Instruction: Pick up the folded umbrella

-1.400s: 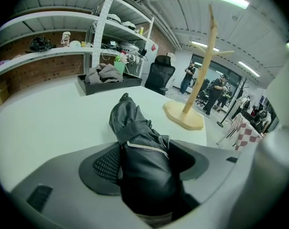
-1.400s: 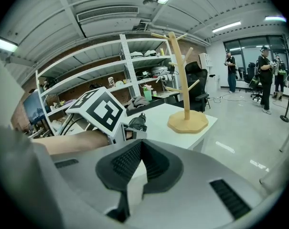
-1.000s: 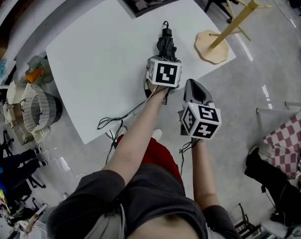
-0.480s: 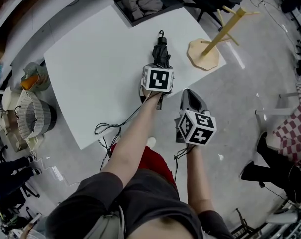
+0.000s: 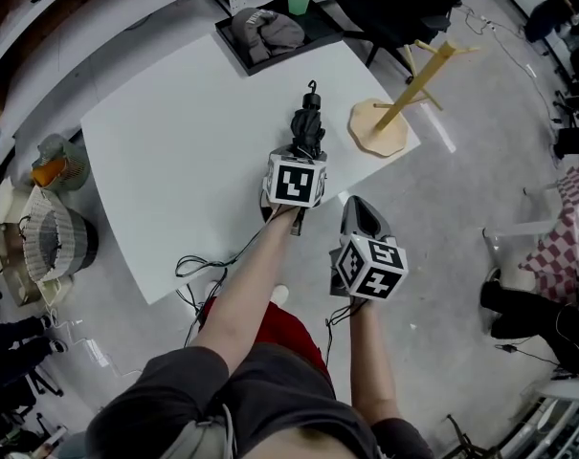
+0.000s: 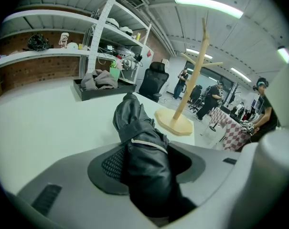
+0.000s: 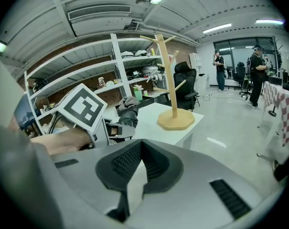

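The folded black umbrella (image 5: 308,124) lies on the white table (image 5: 174,161) near its right edge, strap loop pointing away from me. My left gripper (image 5: 304,149) reaches over its near end. In the left gripper view the umbrella (image 6: 142,137) fills the gap between the closing jaws, and the dark pads (image 6: 111,163) bear on its fabric. My right gripper (image 5: 357,210) hangs off the table's edge, to the right of the left one and nearer to me. In its own view the right gripper (image 7: 140,144) has its pads together with nothing between them, and the umbrella (image 7: 127,114) shows beyond the left cube.
A wooden coat-tree stand (image 5: 380,127) rests on the table's right corner, close beside the umbrella. A black tray with grey cloth (image 5: 270,32) sits at the far edge. Baskets (image 5: 55,237) stand on the floor at left. A cable (image 5: 208,256) trails below the near edge.
The whole scene has slid in the head view as the head moved. The left gripper stays over the umbrella's near end. The right gripper has drifted slightly.
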A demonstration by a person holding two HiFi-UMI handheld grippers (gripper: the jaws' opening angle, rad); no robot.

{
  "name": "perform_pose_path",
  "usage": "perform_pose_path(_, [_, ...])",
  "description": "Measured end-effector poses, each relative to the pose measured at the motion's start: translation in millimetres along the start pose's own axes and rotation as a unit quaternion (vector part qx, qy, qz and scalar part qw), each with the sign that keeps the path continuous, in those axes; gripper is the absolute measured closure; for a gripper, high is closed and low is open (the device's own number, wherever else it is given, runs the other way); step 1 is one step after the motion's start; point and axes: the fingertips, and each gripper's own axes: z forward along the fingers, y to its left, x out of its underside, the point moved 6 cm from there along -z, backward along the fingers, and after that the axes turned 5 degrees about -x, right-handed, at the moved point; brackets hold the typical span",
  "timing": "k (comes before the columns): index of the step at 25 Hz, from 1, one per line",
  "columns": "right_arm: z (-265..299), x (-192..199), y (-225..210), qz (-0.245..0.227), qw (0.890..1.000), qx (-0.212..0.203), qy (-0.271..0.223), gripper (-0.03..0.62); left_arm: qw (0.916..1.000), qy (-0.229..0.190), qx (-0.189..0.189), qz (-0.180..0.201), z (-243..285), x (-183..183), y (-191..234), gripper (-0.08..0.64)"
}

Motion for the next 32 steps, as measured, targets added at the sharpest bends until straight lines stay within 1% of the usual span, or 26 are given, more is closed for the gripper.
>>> perform_pose_path(8, [-4,-9,14,-0.005,1.000,-0.001,-0.018,0.574,0.9987,-0.042,0.030,0.000,-27,-11,-6,0.330])
perform_pose_path(15, [-13,-18,31,-0.012,0.999,-0.001,-0.036,0.574,0.9955,-0.079,0.052,0.007,-59,-20,-8,0.330])
perform_pose_path(22, [-27,-27,47,-0.016,0.998,-0.001,-0.057,0.574,0.9915,-0.114,0.061,0.014,-98,-29,-5,0.330])
perform_pose_path(32, [-39,-39,74,-0.029,0.996,-0.013,-0.082,0.574,0.9859,-0.148,0.072,0.032,-143,-36,0,0.330])
